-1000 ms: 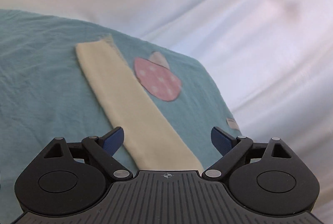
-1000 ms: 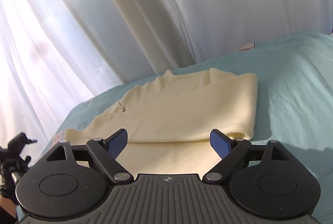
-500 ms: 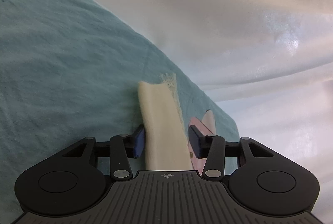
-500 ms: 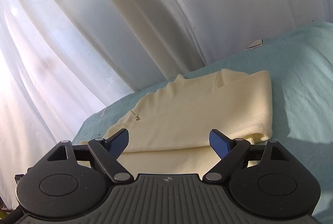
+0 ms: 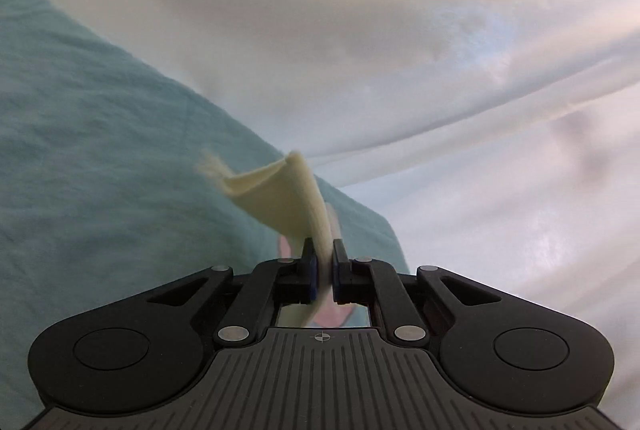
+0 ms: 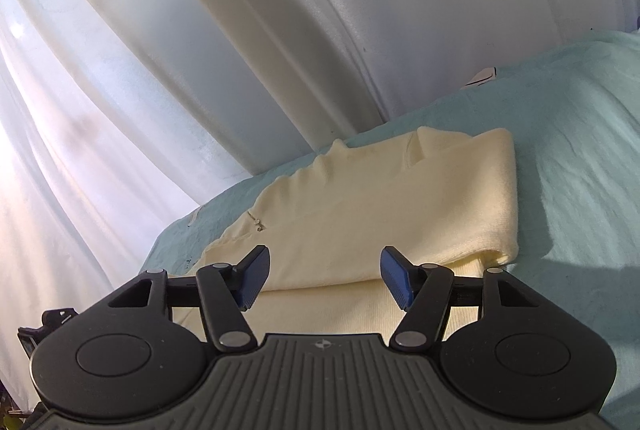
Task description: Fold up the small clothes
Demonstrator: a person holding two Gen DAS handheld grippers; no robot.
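A pale yellow garment lies on a teal blanket. In the left wrist view my left gripper [image 5: 324, 262] is shut on the garment's long narrow sleeve [image 5: 288, 198] and holds it lifted off the blanket [image 5: 88, 158], its lace-trimmed end curling up and to the left. In the right wrist view the garment's body [image 6: 380, 206] lies partly folded, one layer over another. My right gripper [image 6: 322, 280] is open and empty, hovering just above the near folded edge.
White sheer curtains [image 6: 240, 30] hang behind the blanket's far edge in both views. A pink dotted patch [image 5: 332, 314] on the blanket shows under the left gripper. A small white label [image 6: 482, 76] sits at the blanket's far edge.
My left gripper closed on the yellow sleeve and lifted it off the blanket. The right gripper stayed open and drifted slightly over the folded body.
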